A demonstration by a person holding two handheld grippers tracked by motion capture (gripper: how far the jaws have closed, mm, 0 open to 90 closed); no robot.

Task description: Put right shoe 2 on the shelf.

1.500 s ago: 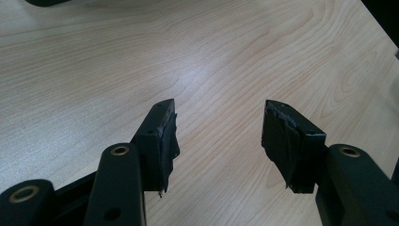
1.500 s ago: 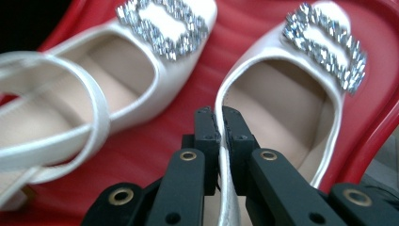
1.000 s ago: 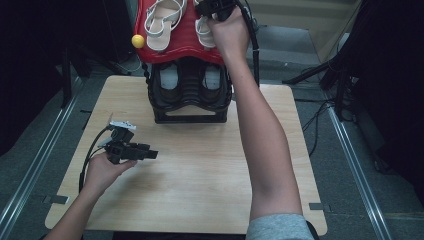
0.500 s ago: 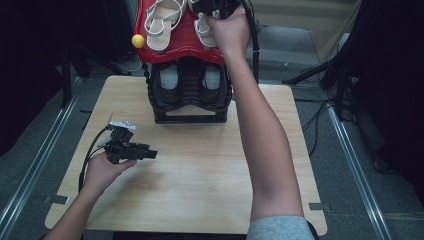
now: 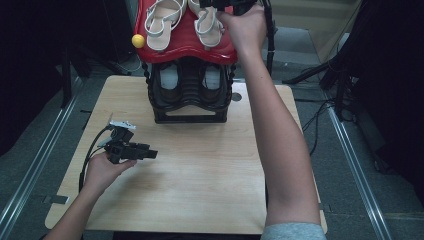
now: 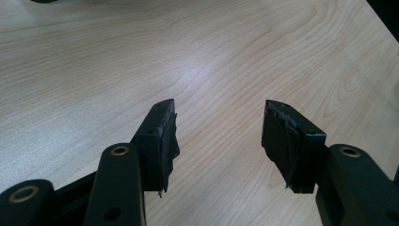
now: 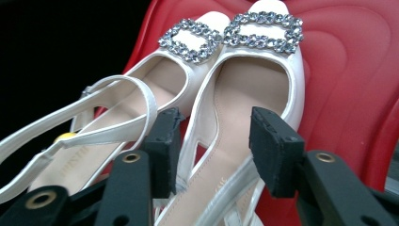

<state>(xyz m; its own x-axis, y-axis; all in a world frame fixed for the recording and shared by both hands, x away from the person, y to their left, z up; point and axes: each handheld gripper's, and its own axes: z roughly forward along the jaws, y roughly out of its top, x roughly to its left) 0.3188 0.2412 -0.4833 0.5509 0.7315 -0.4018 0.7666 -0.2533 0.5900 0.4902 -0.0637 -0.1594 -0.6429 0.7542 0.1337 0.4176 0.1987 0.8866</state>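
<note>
Right gripper, at twelve o'clock over the red rack top, has just been opening; jaws straddle the right white shoe, pads clear. Left gripper open, empty, over the table at eight o'clock.

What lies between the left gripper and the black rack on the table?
Only bare table. In the high view, nothing lies between the left gripper and the black rack. The left gripper view shows only bare wood past its open jaws.
</note>
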